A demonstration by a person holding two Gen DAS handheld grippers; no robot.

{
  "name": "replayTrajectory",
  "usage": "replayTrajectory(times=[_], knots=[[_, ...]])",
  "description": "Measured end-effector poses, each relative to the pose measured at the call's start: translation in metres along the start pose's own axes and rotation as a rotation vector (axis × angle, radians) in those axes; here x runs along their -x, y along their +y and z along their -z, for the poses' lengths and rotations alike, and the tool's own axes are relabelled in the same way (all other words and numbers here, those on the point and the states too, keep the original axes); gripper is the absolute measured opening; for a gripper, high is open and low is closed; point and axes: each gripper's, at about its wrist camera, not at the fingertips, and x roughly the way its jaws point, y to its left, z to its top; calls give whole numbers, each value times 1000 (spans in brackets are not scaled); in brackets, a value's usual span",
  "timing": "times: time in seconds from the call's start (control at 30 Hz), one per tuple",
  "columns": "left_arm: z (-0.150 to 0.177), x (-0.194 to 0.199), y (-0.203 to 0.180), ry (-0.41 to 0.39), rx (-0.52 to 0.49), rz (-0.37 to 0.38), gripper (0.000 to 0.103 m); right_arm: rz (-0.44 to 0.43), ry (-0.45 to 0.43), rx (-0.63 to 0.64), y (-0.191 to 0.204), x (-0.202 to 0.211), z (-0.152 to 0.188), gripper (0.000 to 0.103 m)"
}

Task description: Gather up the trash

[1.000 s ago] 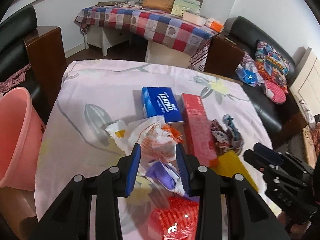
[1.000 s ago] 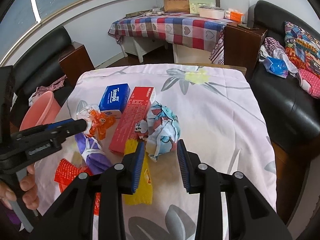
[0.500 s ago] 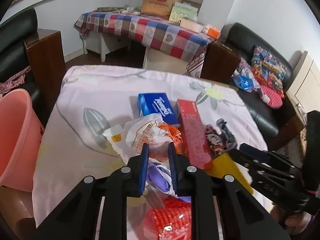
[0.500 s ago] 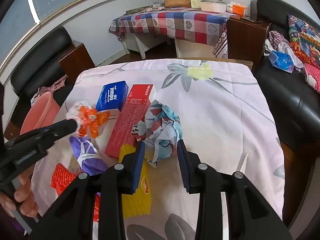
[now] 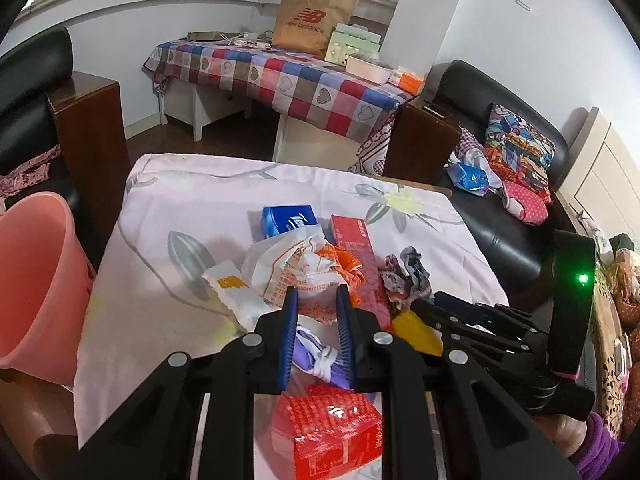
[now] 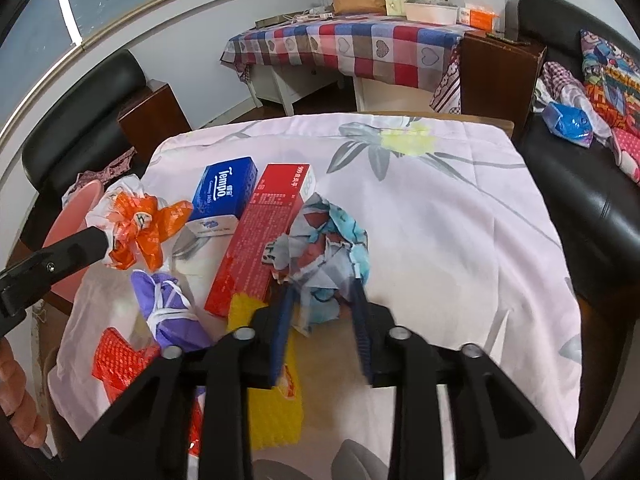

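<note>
- Trash lies heaped toward the near left of the surface (image 6: 440, 208), which is draped in a pale pink floral cloth.
- Pink bucket (image 5: 36, 292) stands just off the surface's left edge, beside a black sofa (image 5: 480, 184) that lines the right edge.
- Red carton (image 6: 260, 240) lies lengthwise at the middle of the heap, touching a blue tissue box (image 6: 224, 192) on its left.
- Left hand-held gripper (image 5: 316, 308) is clamped on a crumpled white-and-orange wrapper (image 5: 304, 264), its blue pads pressed against the paper; in the right wrist view the wrapper hangs clear of the cloth near the left edge.
- Right hand-held gripper (image 6: 320, 300) has its fingers partly apart on either side of a crumpled blue-and-red paper wad (image 6: 324, 248); whether the pads grip it cannot be told.
- Purple knotted bag (image 6: 172, 312) rests near the left edge, below the lifted wrapper.
- Yellow packet (image 6: 272, 412) lies at the near edge, under the right hand-held gripper.
- Red mesh-patterned packet (image 5: 324, 428) sits at the near left corner.
</note>
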Motion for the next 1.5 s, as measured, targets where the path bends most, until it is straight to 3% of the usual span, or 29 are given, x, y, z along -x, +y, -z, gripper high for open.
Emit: replayTrajectory(times=[0.17, 0.5, 0.53, 0.57, 0.97, 1.27, 1.4, 1.5], knots=[[4, -1, -8, 7, -16, 13, 18, -7, -20, -6, -2, 6, 3, 20], [4, 5, -9, -5, -11, 21, 18, 16, -68, -9, -2, 30, 0, 20], [3, 6, -8, -9, -10, 21, 18, 17, -72, -7, -1, 31, 0, 15], [3, 8, -6, -13, -7, 21, 18, 18, -74, -2, 1, 34, 0, 4], [8, 31, 15, -53, 33, 12, 18, 4, -84, 20, 16, 46, -2, 1], [8, 49, 36, -90, 74, 8, 18, -18, -142, 74, 41, 68, -15, 0], [12, 53, 46, -92, 88, 1, 18, 17, -151, 96, 40, 70, -17, 1], [15, 53, 52, -87, 94, -1, 18, 37, -97, 73, 29, 60, -18, 4]])
